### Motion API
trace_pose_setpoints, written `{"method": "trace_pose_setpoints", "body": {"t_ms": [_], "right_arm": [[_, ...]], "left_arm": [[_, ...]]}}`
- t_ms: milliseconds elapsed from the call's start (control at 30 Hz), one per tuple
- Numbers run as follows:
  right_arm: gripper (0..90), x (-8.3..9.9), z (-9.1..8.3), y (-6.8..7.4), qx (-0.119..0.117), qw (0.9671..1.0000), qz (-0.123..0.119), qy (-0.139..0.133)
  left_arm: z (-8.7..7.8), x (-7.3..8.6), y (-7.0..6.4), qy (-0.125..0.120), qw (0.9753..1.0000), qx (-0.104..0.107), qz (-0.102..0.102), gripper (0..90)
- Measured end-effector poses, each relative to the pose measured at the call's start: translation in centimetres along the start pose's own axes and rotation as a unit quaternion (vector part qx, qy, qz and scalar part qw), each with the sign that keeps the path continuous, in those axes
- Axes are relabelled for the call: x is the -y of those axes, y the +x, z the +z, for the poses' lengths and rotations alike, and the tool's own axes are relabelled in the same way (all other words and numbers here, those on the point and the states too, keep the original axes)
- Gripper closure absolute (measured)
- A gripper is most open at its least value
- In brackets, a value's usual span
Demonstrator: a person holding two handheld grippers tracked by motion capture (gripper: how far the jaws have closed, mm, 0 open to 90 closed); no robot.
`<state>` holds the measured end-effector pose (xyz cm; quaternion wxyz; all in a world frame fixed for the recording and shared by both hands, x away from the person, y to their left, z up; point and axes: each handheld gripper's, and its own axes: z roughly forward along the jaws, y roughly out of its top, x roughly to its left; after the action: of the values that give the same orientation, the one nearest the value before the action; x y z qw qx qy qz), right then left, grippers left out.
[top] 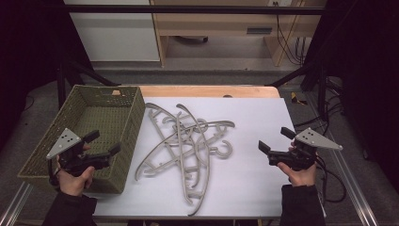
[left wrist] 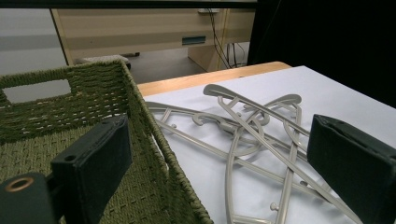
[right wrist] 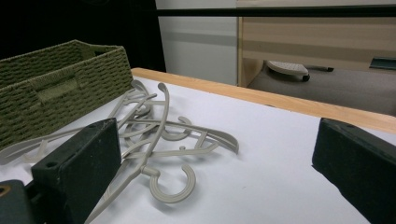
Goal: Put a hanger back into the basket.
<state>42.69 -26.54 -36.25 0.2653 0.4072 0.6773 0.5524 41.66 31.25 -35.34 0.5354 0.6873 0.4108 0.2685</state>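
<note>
We read the job as moving the grey hangers (top: 188, 146) into the green woven basket (top: 123, 123). The hangers lie in a tangled pile at the centre of the high view on the white table sheet (top: 254, 188), just right of the basket, which sits at centre left and looks empty. The left gripper (top: 103, 142) hangs at lower left over the basket's near corner, jaws wide apart, holding nothing. The right gripper (top: 273, 139) sits at centre right, well apart from the pile, jaws also spread wide and empty. In the right gripper view a hook (right wrist: 170, 184) lies at lower centre, nearest to that claw, so we judge it the easiest first grab. To do it well we would pick the top hanger, not a buried one, since the arms cross and hooks may snag. We pinch a flat arm or the neck, lift slowly, and use the other claw to pin the pile if it drags. Then we lower it flat in the basket.
</note>
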Motion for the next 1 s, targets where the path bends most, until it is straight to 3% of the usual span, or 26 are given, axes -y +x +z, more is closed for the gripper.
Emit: {"method": "trace_pose_setpoints", "body": {"t_ms": [200,633,1000], "right_arm": [[1.5,-0.2,0.0,0.4,-0.003,1.0000,-0.001,0.002],[2.1,-0.7,1.4,3.2,-0.015,0.9993,-0.009,0.032],[3.1,0.7,4.9,6.6,-0.045,0.9951,-0.021,0.086]], "left_arm": [[-0.2,0.0,0.2,-0.004,1.0000,-0.002,-0.004,6.0],[-0.1,0.0,0.1,-0.001,1.0000,-0.003,0.002,5.9],[0.1,0.2,0.2,0.002,1.0000,-0.003,0.003,6.0]]}}
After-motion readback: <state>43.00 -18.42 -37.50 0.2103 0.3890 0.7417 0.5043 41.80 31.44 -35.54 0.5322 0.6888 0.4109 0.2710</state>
